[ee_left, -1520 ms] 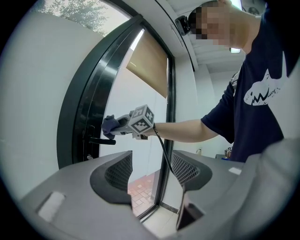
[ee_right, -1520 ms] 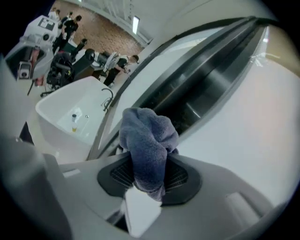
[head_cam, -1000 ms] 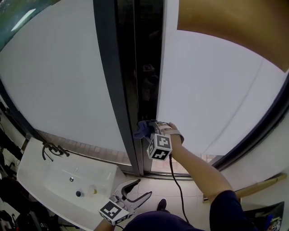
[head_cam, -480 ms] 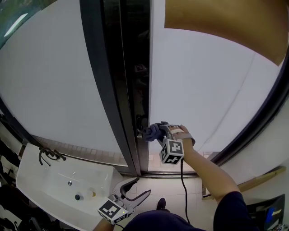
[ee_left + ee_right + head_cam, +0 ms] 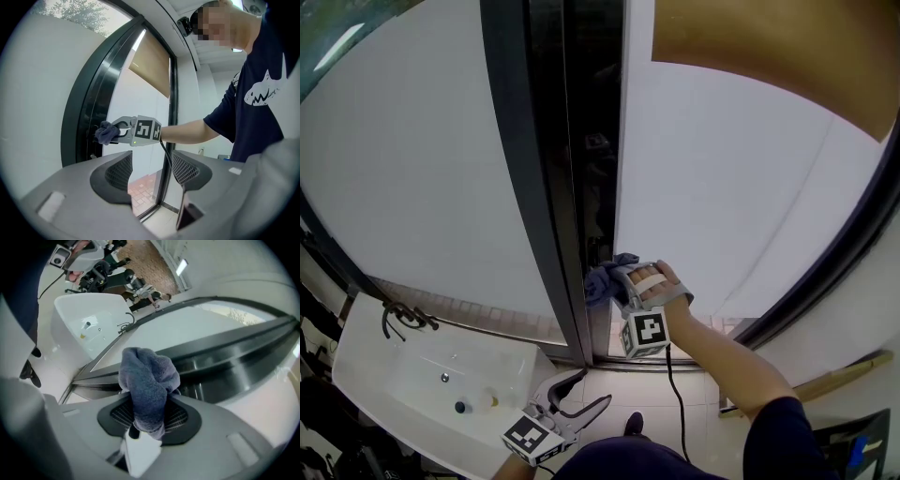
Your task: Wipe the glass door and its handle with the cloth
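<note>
A bunched blue-grey cloth (image 5: 602,283) is pinched in my right gripper (image 5: 617,281), which is shut on it. The cloth presses against the dark vertical frame (image 5: 553,187) at the edge of the frosted glass door (image 5: 731,197), low down near the floor. In the right gripper view the cloth (image 5: 149,383) stands up between the pads of the right gripper (image 5: 149,414) and hides the spot it touches. The left gripper view shows that cloth (image 5: 106,133) on the frame from the side. My left gripper (image 5: 600,387) hangs open and empty below, away from the door. I cannot make out the handle in the dark strip.
A white sink (image 5: 384,366) with a dark tap (image 5: 403,317) stands at the lower left, close to the left gripper. Reddish tiles (image 5: 637,342) show at the door's foot. A brown blind (image 5: 769,47) covers the glass at the upper right. The right gripper's cable (image 5: 673,394) trails down.
The right gripper with the cloth went right along the door's edge, then came back left and a little lower. The left gripper has barely moved.
</note>
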A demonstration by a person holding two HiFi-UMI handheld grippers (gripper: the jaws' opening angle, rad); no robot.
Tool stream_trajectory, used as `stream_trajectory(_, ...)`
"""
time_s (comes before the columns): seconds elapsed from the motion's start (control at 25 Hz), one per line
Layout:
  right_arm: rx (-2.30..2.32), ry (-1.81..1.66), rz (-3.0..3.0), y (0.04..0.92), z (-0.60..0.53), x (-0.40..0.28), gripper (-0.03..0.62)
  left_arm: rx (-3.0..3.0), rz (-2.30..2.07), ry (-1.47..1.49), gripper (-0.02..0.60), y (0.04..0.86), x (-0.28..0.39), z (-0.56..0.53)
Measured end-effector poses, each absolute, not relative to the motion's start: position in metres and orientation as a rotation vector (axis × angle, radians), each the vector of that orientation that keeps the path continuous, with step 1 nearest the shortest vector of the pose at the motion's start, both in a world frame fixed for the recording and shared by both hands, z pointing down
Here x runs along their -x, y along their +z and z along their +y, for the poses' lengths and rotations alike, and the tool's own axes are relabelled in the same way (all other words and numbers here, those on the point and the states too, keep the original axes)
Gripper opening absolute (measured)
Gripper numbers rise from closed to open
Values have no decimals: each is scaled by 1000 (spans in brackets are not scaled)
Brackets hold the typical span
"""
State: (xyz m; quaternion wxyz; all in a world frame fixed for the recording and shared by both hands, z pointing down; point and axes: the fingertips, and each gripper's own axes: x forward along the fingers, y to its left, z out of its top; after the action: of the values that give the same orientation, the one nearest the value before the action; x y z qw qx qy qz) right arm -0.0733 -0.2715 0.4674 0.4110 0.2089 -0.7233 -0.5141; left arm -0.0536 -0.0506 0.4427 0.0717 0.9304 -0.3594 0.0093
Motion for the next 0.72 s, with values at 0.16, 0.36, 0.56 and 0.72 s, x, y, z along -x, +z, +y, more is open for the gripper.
stream_trajectory(0.16,-442,-1433,-1680,482,-273,114,143,-2793,-1082,18,261,442,53,-49)
stream_trajectory(0.36,-411,-1411,-1683,503,-280,120,143,-2776,-1106,25,261,444,56,-48)
stream_trajectory(0.56,-411,-1413,-1675,511,-279,91,143,-2761,-1110,25,261,449,60,-52)
stream_trajectory(0.72,-419,-1396,-1631,521,-282,58,143,-2767,-1092,24,261,450,57,-57)
